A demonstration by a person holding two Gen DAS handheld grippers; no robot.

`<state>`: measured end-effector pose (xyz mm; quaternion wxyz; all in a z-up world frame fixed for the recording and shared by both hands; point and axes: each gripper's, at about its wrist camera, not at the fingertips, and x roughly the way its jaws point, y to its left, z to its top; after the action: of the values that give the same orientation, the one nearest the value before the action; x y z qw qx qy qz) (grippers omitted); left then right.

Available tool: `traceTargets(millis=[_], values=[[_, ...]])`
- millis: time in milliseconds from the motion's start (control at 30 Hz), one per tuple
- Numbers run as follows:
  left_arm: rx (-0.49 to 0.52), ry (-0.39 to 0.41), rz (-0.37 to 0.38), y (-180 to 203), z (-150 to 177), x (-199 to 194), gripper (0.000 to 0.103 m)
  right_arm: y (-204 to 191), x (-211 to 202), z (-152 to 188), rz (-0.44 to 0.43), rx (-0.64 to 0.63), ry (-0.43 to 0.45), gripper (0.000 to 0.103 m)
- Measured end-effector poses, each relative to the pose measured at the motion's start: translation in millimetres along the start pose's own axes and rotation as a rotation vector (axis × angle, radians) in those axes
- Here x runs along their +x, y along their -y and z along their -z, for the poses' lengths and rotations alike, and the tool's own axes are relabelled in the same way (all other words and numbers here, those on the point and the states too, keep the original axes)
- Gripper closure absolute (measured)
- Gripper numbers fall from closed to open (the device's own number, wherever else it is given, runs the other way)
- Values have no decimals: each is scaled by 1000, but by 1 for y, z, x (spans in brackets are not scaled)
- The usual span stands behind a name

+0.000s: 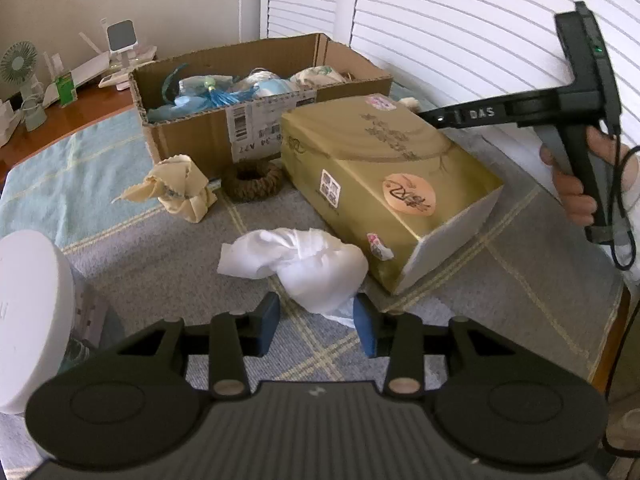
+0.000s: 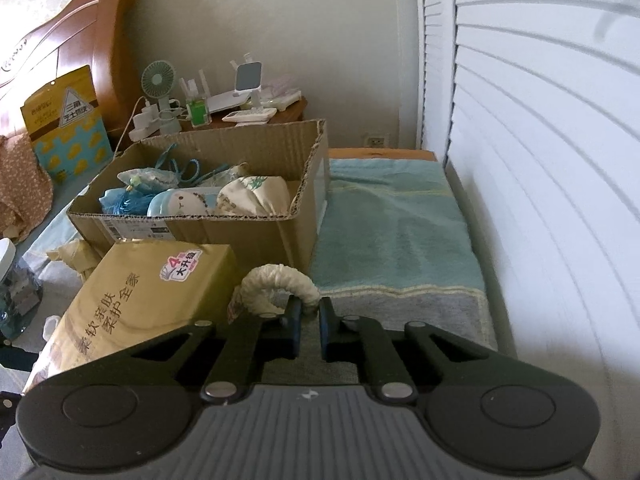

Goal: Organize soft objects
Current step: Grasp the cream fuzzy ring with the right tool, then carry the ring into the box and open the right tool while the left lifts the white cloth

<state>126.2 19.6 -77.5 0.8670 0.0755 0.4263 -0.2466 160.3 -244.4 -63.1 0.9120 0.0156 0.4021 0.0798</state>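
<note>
With the right gripper (image 2: 310, 312) clamped on the cream fabric-wrapped ring (image 2: 280, 280) just beside the open brown cardboard box (image 2: 224, 232), lift it clear over the box's near wall before releasing.
</note>
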Motion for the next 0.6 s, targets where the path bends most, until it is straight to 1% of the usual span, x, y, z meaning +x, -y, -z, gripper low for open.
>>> traceTargets(millis=[133,267,333,400,500,600], values=[[-6,9,3,0,-3,0,63,-1,-11,-1,14,-6,14,92],[14,4,5,4,-7,5,63,-2,-20,-1,21,-10,24,92],[3,3,20,3,-8,7,69,-4,-24,-2,24,-13,28,92],[-11,8,23,1,-9,7,71,-4,-29,-2,28,-11,34,92],[-18,17,26,-1,-9,1,72,-5,-36,-3,34,-15,42,92],[-5,24,13,-1,-10,-10,72,-6,-44,-5,39,-21,52,92]])
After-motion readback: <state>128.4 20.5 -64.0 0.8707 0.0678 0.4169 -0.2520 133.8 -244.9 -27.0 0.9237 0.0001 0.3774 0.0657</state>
